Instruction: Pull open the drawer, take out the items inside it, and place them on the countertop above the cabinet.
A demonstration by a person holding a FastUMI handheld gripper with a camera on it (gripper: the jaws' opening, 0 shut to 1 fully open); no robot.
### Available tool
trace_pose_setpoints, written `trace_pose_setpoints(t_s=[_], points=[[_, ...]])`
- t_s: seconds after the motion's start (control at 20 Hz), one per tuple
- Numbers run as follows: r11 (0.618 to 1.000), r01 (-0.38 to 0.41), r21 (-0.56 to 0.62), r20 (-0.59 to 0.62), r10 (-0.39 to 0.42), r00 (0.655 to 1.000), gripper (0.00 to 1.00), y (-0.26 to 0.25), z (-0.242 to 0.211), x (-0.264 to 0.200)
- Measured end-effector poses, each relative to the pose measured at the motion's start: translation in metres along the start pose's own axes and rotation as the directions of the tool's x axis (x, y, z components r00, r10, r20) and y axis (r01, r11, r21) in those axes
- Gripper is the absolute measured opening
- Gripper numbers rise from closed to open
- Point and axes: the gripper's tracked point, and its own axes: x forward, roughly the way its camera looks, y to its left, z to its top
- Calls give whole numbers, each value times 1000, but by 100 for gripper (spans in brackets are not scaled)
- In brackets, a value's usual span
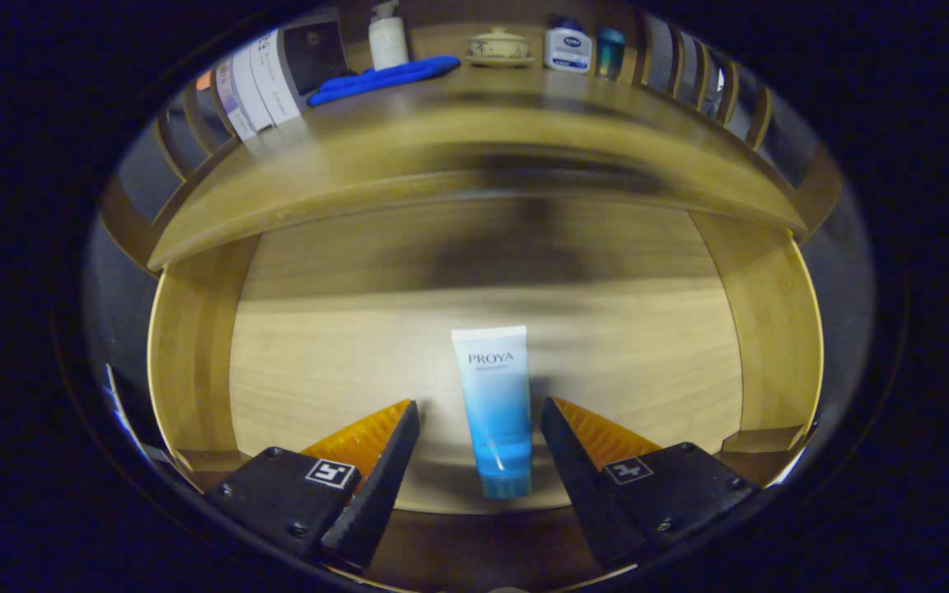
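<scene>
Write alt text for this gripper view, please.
An open gripper hovers over a pulled-out wooden drawer, its fingers either side of a blue and white tube lying on the drawer floor. Beyond, the countertop holds bottles and a blue cloth.

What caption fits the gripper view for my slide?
Open gripper straddles a tube lying in the open drawer.

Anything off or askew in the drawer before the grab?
Nothing stands out. The tube lies flat on the drawer floor, intact, cap toward the tool, between its open fingers without touching them. No spill or damage visible.
</scene>
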Motion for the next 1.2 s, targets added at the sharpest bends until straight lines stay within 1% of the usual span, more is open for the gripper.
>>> trace_pose_setpoints(t_s=[0.05,0.2,0.25,0.3,0.35,0.45,0.6,0.75,0.85,1.2], points=[[1000,11,2,-11,-11,1000,94,-1,-1,2],[1000,6,7,-72,-6,997,88,2,-11,7],[1000,13,7,-63,-13,998,85,-1,-9,8],[1000,29,4,-60,-29,998,85,-4,-9,10],[999,34,3,-70,-33,997,77,-6,-11,10],[999,44,-5,-64,-44,997,67,-10,-9,12],[999,35,-5,-49,-35,998,51,-12,-6,11],[1000,-8,7,-47,9,999,45,-8,-9,8],[1000,-23,-1,-33,23,999,44,-4,-10,-1],[995,-100,-23,60,102,993,44,13,15,-65]])
